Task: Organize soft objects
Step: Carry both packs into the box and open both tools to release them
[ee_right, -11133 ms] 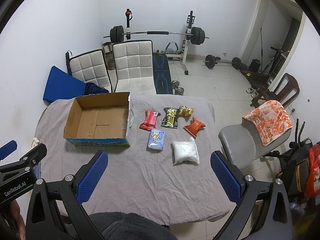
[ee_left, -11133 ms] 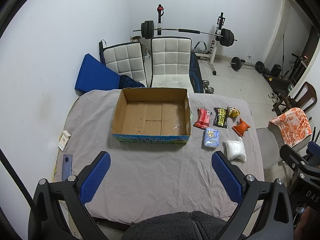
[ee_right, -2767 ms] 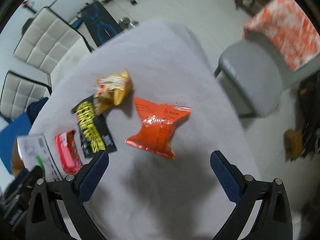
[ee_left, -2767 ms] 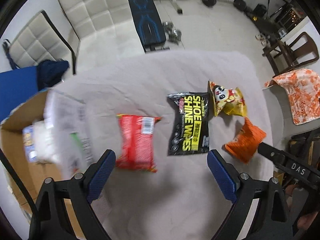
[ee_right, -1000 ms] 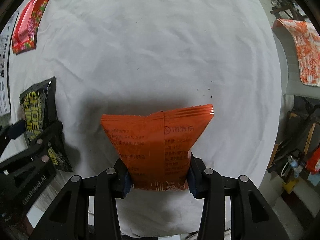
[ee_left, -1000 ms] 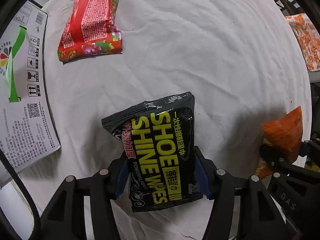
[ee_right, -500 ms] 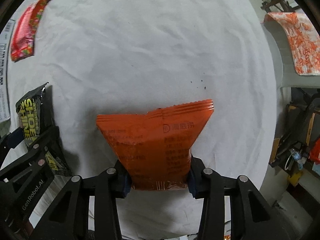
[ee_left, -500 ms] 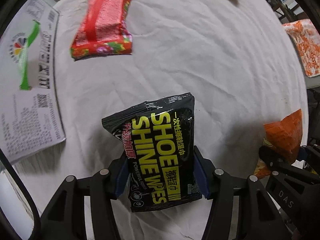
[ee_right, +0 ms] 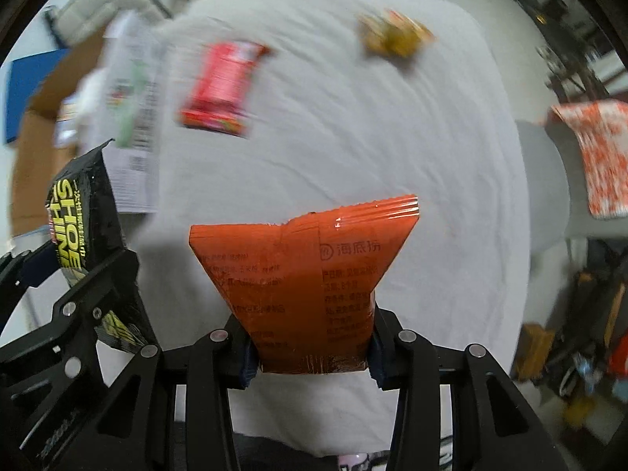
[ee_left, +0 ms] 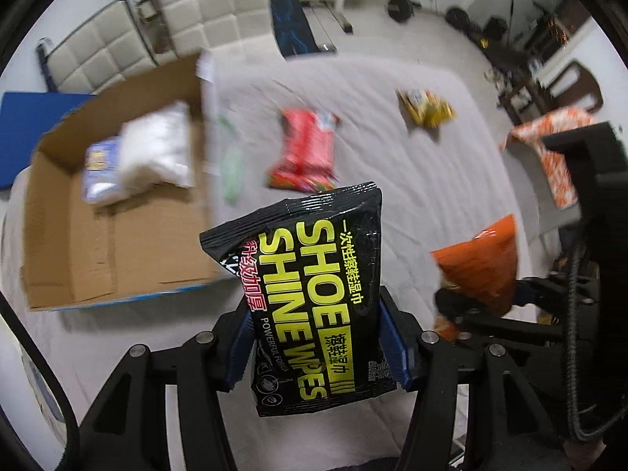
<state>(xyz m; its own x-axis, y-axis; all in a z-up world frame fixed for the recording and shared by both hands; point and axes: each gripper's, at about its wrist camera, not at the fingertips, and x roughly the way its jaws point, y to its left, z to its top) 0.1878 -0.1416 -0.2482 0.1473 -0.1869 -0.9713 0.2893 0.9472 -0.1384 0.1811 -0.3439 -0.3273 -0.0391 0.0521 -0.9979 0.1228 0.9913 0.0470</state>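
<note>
Gripping from both sides, the left gripper is closed on a black packet of wipes, whose lower half is pinched between the two blue pads while its crimped upper edge stands clear beyond the fingertips. The packet is held off the table, with its yellow lettering turned toward the left wrist camera. In the right wrist view the same packet is seen at the left edge, clamped in the dark frame of the left gripper.

The right gripper is closed on an orange packet; its bottom seam is caught between the pads (the pads themselves are mostly hidden behind the foil), and the wider, crimped top fans out past the fingers. This packet is also clear of the table. From the left wrist it is seen to the right of the wipes, as an orange packet in the right gripper.

On the cloth-covered table a red packet and a yellow packet are left lying, well apart from each other. A cardboard box stands at the left, and inside it a white bag and a pale blue pack are seen side by side, touching, though blurred.
</note>
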